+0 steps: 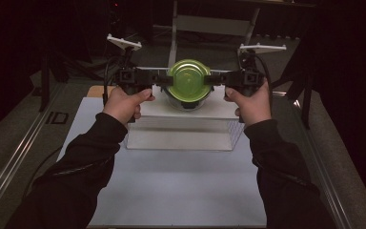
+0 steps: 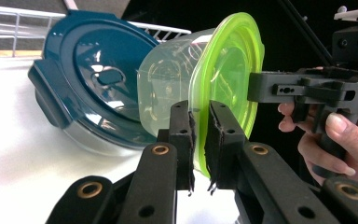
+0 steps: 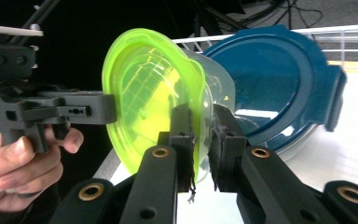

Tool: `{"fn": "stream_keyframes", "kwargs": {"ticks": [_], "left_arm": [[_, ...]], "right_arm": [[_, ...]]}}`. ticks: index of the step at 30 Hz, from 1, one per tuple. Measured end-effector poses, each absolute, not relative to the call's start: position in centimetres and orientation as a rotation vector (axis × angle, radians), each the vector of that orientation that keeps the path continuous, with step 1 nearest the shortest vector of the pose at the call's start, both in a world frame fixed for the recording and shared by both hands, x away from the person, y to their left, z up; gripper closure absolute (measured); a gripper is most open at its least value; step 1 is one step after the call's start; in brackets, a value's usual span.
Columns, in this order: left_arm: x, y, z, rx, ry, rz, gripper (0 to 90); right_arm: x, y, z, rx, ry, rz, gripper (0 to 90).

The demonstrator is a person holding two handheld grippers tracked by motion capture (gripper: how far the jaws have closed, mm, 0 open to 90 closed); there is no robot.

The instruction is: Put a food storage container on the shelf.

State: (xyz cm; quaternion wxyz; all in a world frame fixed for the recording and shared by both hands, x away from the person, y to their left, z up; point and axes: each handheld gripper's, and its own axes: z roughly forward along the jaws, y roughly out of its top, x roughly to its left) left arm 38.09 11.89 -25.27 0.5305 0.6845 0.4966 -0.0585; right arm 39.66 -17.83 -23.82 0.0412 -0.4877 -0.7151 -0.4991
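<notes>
**Green-lidded tub held from both sides over the white table**

Here we are at the white table (image 1: 171, 191), a pale sheet set on grey flooring, with a metal rail (image 1: 14, 162) along the left edge and the room around it dark. A white metal frame (image 1: 209, 24) stands at the back.

The left claw (image 1: 161, 79) pinches the rim of the clear tub (image 2: 168, 88) with its green lid (image 1: 188, 78), jaws pressed together on the lid's edge. The right claw (image 1: 215, 79) does the same from the opposite side. So the tub hangs between the two claws, gripped at both ends of its lid, up off the surface.

Just behind and below the tub, past the claws' tips, a second tub with a dark blue lid (image 2: 98, 79) sits on a white raised box (image 1: 186, 126), whose side is clear with a grid pattern at the right.

From the left claw's camera, the person's other hand (image 2: 340, 140) wraps the far handle, beyond the green lid.
</notes>
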Motion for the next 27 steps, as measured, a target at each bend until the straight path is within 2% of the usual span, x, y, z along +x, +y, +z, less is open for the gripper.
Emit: {"fn": "stream_keyframes", "kwargs": {"ticks": [16,20,27], "left_arm": [[40.4,11.4,-25.6,1.592,1.221,-0.142,77.3],[40.7,11.3,-25.9,1.577,1.222,-0.164,72.0],[41.4,11.2,-26.2,1.559,1.249,-0.141,62.3]], "right_arm": [[42.3,-18.0,-23.6,-1.567,-2.146,-1.498,79.2],[43.0,-18.1,-23.9,-1.576,-2.127,-1.492,71.8],[43.7,-17.7,-24.4,-1.573,-2.106,-1.475,69.4]]}}
